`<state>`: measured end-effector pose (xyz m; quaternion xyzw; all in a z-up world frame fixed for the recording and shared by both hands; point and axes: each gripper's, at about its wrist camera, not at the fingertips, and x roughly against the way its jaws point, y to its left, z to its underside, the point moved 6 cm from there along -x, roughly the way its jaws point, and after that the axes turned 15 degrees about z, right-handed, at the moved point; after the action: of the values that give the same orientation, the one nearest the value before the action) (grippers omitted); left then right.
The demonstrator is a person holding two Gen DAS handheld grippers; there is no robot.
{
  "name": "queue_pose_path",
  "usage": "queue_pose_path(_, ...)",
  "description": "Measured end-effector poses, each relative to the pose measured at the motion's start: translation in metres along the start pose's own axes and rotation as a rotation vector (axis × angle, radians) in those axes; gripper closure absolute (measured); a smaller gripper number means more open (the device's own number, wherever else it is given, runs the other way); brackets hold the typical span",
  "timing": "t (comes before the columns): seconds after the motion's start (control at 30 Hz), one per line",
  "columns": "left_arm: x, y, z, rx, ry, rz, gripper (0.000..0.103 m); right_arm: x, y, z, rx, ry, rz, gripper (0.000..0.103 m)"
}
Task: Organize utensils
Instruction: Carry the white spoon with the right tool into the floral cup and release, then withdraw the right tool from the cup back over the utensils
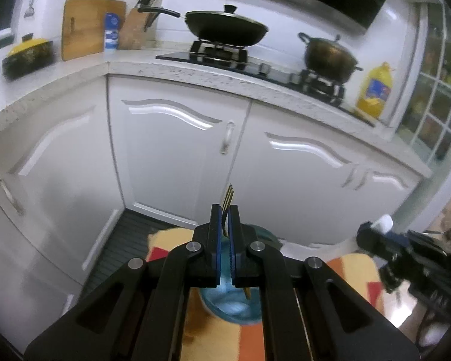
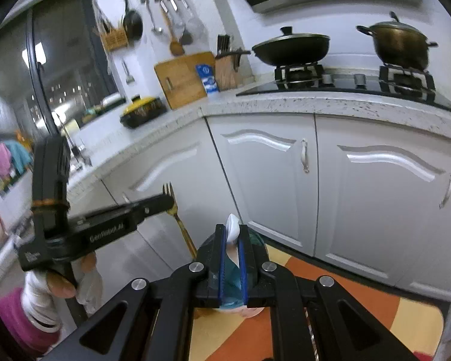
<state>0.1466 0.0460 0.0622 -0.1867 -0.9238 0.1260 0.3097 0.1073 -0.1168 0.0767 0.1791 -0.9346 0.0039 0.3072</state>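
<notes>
The left gripper (image 1: 224,210) is clamped on a slim gold metal fork (image 1: 228,201), tines up, above a blue glass bowl (image 1: 234,303). The right gripper (image 2: 233,234) pinches a white utensil (image 2: 232,225) over an orange-and-yellow patterned surface (image 2: 360,310), facing white cabinets (image 2: 267,174).

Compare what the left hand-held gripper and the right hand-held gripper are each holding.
The left hand-held gripper is shut on a thin gold fork, tines up. The right hand-held gripper is shut on a thicker white utensil, rounded end up; its type is unclear. Both are held above a blue bowl.
</notes>
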Motion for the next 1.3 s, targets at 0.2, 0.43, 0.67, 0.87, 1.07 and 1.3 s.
queue_pose_path(0.2, -0.027, 0.016, 0.005, -0.020, 0.003, -0.072, 0.101, -0.049, 0.006, 0.017, 0.023, 0.082, 0.015, 0.096)
queue_pose_path(0.43, -0.047, 0.017, 0.023, -0.039, 0.049, -0.086, 0.101, -0.088, -0.002, 0.040, -0.002, 0.184, -0.004, 0.096)
queue_pose_path(0.67, -0.058, 0.019, 0.039, -0.024, 0.099, -0.094, 0.100, -0.109, -0.010, 0.055, -0.040, 0.263, 0.002, 0.092)
queue_pose_path(0.87, -0.054, 0.018, 0.046, 0.009, 0.110, -0.082, 0.079, -0.092, -0.019, 0.055, -0.077, 0.231, 0.002, 0.074)
queue_pose_path(1.07, -0.042, 0.017, 0.051, 0.041, 0.102, -0.076, 0.068, -0.073, -0.024, 0.057, -0.107, 0.213, 0.004, 0.074)
queue_pose_path(1.3, -0.022, 0.004, 0.056, 0.034, 0.081, -0.079, 0.067, -0.057, -0.020, 0.059, -0.086, 0.190, 0.030, 0.074)
